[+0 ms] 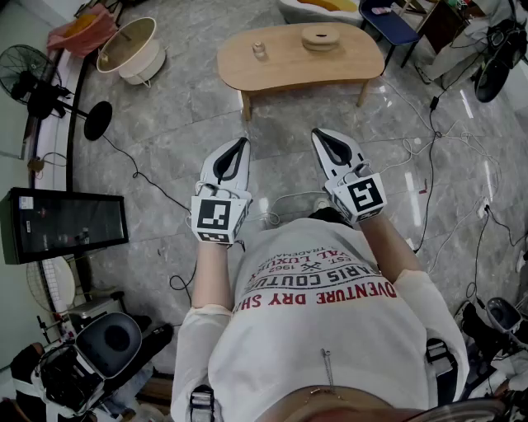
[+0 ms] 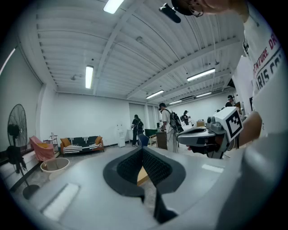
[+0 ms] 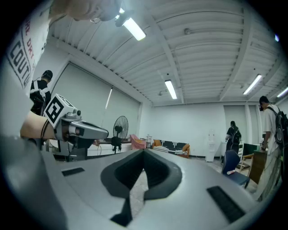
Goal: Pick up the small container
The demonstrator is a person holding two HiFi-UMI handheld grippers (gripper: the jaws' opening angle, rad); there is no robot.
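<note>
The small container (image 1: 259,51), a little clear jar, stands on the left part of a low wooden table (image 1: 280,70) ahead of me. A round wooden disc-shaped object (image 1: 320,37) sits further right on the same table. My left gripper (image 1: 242,142) and right gripper (image 1: 317,132) are held side by side over the floor, short of the table, both shut with nothing in them. In the left gripper view the shut left gripper (image 2: 143,150) points level across the room, with the right gripper (image 2: 202,134) beside it. The right gripper view shows the shut right gripper (image 3: 144,152) and the left gripper (image 3: 85,131).
Cables (image 1: 429,157) trail over the grey marble floor. A standing fan (image 1: 33,82), a round beige basin (image 1: 132,49) and a dark glass-fronted box (image 1: 66,224) are at the left. A blue chair (image 1: 388,21) stands behind the table. Several people (image 2: 166,123) stand far off.
</note>
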